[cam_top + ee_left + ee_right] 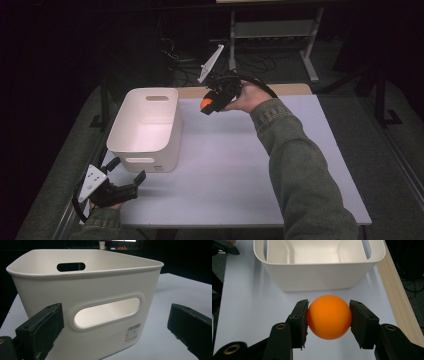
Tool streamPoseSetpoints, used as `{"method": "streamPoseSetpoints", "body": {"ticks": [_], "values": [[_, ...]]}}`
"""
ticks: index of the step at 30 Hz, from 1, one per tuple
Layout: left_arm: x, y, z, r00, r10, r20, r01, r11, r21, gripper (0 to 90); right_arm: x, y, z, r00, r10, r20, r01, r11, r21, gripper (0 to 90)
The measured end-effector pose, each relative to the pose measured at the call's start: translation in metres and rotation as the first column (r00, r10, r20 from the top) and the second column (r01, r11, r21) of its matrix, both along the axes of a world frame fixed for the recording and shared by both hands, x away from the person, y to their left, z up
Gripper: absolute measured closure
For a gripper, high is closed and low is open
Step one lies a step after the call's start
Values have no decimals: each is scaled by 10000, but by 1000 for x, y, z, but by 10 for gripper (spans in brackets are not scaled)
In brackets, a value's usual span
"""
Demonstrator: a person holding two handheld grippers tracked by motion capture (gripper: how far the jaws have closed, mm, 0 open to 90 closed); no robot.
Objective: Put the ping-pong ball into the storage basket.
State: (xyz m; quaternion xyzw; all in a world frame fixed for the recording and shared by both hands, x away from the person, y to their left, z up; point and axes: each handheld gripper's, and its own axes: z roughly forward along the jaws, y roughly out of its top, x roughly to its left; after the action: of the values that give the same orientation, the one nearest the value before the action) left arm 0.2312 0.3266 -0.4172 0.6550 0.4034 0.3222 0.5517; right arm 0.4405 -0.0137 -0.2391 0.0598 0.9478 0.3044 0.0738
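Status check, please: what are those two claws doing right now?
Right gripper clamped on orange ball, facing white bin. Left gripper open beside bin. Nothing between.

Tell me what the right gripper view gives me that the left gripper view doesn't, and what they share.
Right gripper view alone: the orange ball clamped between the right gripper fingers, the bare floor inside the white bin, and the wooden table edge.

Left gripper view alone: the open left gripper facing the bin's near wall, with its handle slot and printed label.

Both: the same bin standing on the white tabletop.
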Motion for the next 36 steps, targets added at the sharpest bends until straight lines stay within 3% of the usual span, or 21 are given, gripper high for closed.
{"method": "streamPoseSetpoints", "body": {"ticks": [18,36], "values": [[0,0,0,10000,-26,-8,26,10000,-15,0,0,32,-11,9988,435,-244,-422,9978,509,500],[0,0,0,10000,-13,-16,13,10000,-3,0,1,49,-20,9978,638,-204,-617,9939,918,500]]}}
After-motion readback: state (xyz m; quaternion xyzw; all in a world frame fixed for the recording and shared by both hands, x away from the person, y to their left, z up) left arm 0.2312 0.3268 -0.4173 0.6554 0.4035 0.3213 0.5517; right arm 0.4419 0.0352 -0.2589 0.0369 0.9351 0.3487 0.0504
